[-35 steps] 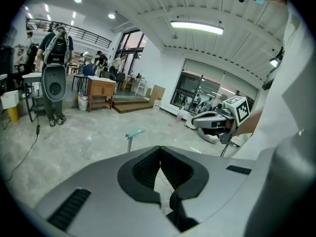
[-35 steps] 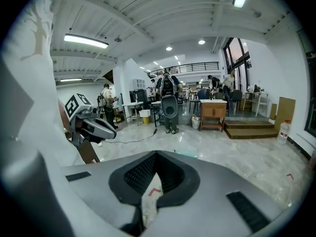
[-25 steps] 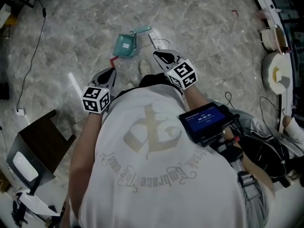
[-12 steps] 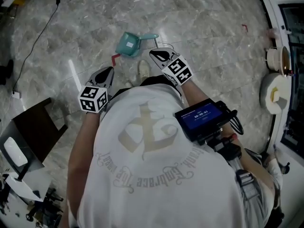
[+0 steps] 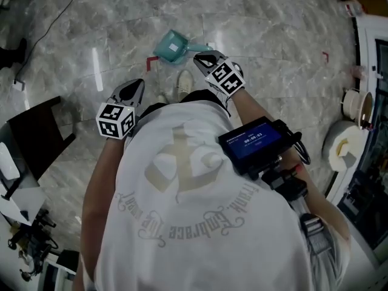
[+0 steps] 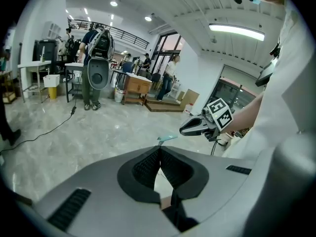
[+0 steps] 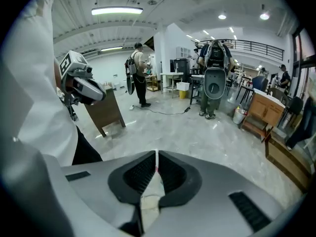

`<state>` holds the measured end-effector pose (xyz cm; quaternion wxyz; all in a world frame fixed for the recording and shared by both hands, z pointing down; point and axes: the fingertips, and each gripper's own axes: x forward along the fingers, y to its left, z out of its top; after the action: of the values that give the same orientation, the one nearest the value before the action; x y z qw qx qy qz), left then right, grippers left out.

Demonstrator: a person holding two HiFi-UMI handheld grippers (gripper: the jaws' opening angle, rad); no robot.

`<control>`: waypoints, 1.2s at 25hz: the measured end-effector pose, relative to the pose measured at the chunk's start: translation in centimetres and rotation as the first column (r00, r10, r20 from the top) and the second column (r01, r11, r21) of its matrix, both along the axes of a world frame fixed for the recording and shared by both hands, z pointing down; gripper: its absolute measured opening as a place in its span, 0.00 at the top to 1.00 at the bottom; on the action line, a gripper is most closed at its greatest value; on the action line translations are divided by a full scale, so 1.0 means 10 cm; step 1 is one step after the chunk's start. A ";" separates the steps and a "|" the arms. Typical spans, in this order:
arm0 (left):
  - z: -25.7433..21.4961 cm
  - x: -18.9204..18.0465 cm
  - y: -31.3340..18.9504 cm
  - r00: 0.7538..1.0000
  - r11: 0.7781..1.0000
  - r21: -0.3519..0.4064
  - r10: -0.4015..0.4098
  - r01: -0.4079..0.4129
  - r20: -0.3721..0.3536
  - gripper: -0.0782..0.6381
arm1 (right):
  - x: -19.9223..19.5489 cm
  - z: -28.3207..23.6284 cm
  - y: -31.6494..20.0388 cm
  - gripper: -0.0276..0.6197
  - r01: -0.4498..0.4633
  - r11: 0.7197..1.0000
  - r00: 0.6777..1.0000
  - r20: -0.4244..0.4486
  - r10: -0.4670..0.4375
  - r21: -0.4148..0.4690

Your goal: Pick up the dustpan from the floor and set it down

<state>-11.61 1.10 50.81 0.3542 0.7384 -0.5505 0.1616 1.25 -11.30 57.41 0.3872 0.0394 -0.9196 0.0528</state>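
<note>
The teal dustpan (image 5: pixel 171 45) lies on the grey marble floor, its handle (image 5: pixel 200 46) pointing right. My right gripper (image 5: pixel 200 57) hovers just below the handle's end, shut and empty. My left gripper (image 5: pixel 139 85) hangs lower left of the pan, well short of it, also shut with nothing in it. In the left gripper view the closed jaws (image 6: pixel 159 150) sit under the handle's tip (image 6: pixel 167 138), with the right gripper (image 6: pixel 183 128) beyond. The right gripper view shows its own closed jaws (image 7: pixel 156 155), open floor ahead, and the left gripper (image 7: pixel 103 97) at the left; the dustpan is not visible there.
A small red piece (image 5: pixel 149 62) lies left of the pan and the person's shoe (image 5: pixel 183 83) just below it. A dark chair (image 5: pixel 36 139) stands at the left, a cable (image 5: pixel 53 24) crosses the floor, and white rolls (image 5: pixel 342 143) sit at the right. People stand far off.
Both grippers have sunk and moved toward the dustpan; the right one now sits close by the handle's end. Both stay shut. The dustpan lies where it was.
</note>
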 end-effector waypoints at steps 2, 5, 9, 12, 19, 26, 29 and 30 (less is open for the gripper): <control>0.00 -0.01 0.02 1.000 1.000 -0.003 -0.025 0.025 0.006 0.87 | -0.03 0.08 -0.03 0.90 0.031 0.999 0.999 -0.020 -0.032 -0.005; -0.05 0.00 0.13 0.998 0.998 -0.004 -0.066 0.066 0.015 0.87 | -0.04 0.13 0.02 0.85 0.084 0.996 0.995 -0.054 -0.085 -0.014; -0.13 0.01 0.25 0.992 0.992 -0.010 -0.122 0.122 0.017 0.87 | -0.06 0.16 -0.01 0.79 0.139 0.990 0.985 -0.105 -0.140 -0.013; -0.17 0.02 0.35 0.987 0.987 -0.016 -0.160 0.160 0.018 0.87 | -0.05 0.24 -0.04 0.70 0.176 0.984 0.971 -0.165 -0.175 -0.008; -0.22 0.08 0.54 0.971 0.971 -0.028 -0.235 0.236 0.036 0.87 | 0.01 0.51 -0.05 0.62 0.264 0.964 0.922 -0.291 -0.258 -0.016; -0.30 0.12 0.73 0.949 0.949 -0.040 -0.309 0.312 0.064 0.87 | 0.04 0.79 -0.02 0.62 0.328 0.944 0.879 -0.353 -0.320 -0.037; -0.26 0.12 0.79 0.934 0.935 -0.043 -0.349 0.352 0.071 0.87 | 0.06 0.93 -0.03 0.62 0.363 0.931 0.858 -0.377 -0.349 -0.036; -0.24 0.13 0.80 0.930 0.930 -0.044 -0.360 0.364 0.073 0.87 | 0.06 0.97 -0.04 0.62 0.373 0.927 0.854 -0.380 -0.357 -0.031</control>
<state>-10.29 9.09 48.45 0.3811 0.6085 -0.6833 0.1326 1.84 -11.71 67.08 0.5592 -0.1178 -0.8191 -0.0504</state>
